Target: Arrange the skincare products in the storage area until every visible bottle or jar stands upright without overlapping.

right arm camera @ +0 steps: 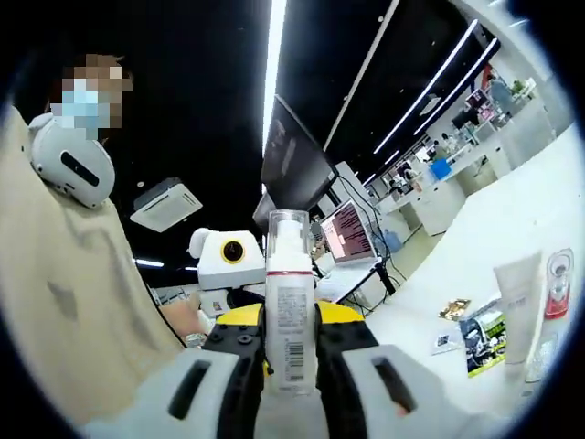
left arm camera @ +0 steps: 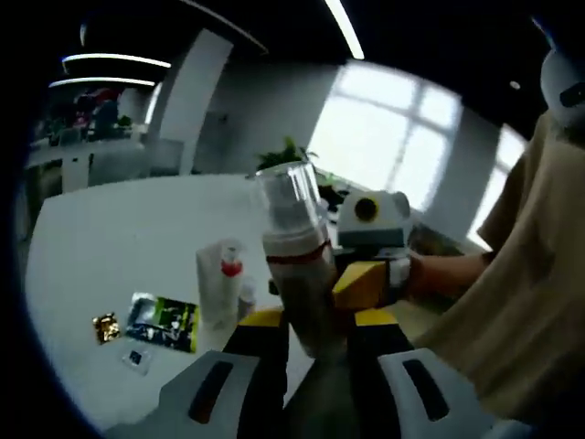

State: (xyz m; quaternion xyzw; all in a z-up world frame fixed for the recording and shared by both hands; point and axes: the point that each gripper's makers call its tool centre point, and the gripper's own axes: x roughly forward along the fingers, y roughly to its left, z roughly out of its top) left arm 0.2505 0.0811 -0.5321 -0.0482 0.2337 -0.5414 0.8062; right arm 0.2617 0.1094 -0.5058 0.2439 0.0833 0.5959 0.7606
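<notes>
Both my claws, left gripper (left arm camera: 306, 334) and right gripper (right arm camera: 291, 361), clamp one clear-capped bottle (left arm camera: 294, 261) above the white table (left arm camera: 110, 247). Judged rigid, slick plastic; hold mid-body, off the cap.

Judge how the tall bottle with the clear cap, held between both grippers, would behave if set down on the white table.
The bottle is tall and narrow, so it would probably tip easily if nudged near the top. Its smooth sides look slippery, so the left hand-held gripper and the right hand-held gripper likely need firm pressure. On its side on the table, it would likely roll.
</notes>
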